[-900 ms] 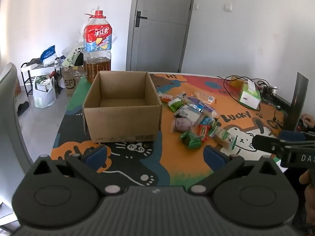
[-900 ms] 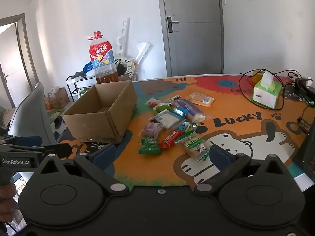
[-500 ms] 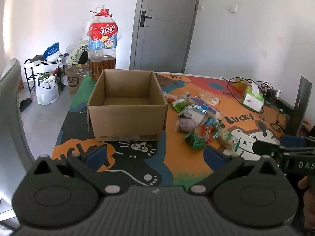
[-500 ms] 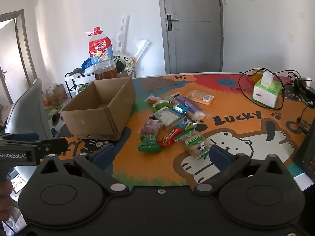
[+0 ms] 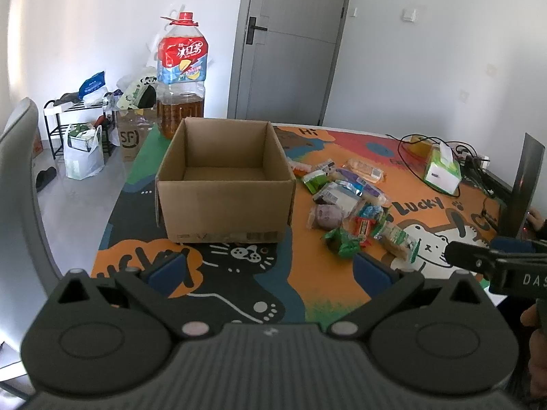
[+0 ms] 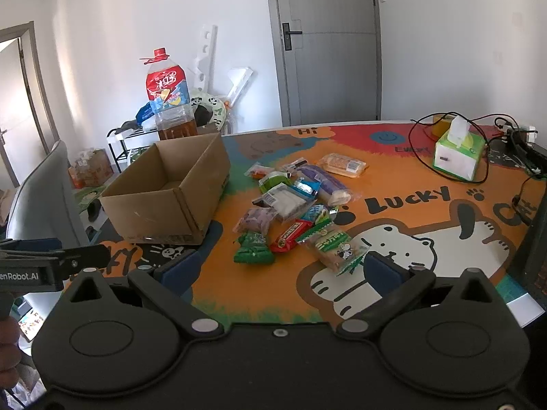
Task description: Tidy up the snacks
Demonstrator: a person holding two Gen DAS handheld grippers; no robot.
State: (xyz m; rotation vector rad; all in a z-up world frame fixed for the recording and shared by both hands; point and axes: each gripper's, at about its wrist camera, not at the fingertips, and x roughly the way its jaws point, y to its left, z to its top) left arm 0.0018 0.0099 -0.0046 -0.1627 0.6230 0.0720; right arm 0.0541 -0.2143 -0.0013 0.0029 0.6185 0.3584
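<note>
Jaws of the left gripper [image 5: 268, 268] and right gripper [image 6: 278, 270] are spread wide, nothing held. Snacks [image 6: 294, 205] lie heaped on the counter [image 6: 393, 171] beside the empty cardboard box [image 5: 222, 184]; the nearest green packet [image 6: 253, 248] is best taken first.

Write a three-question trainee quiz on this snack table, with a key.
1. True or false: the cardboard box already holds snacks.
2. Which packet lies nearest the right gripper: A the green packet, B the purple bun, C the tissue box?
3. What stands behind the box?

Key: 1 false, its visible floor is bare. 2 A. 3 The big tea bottle. Both the right and the left gripper are open, holding nothing.
</note>
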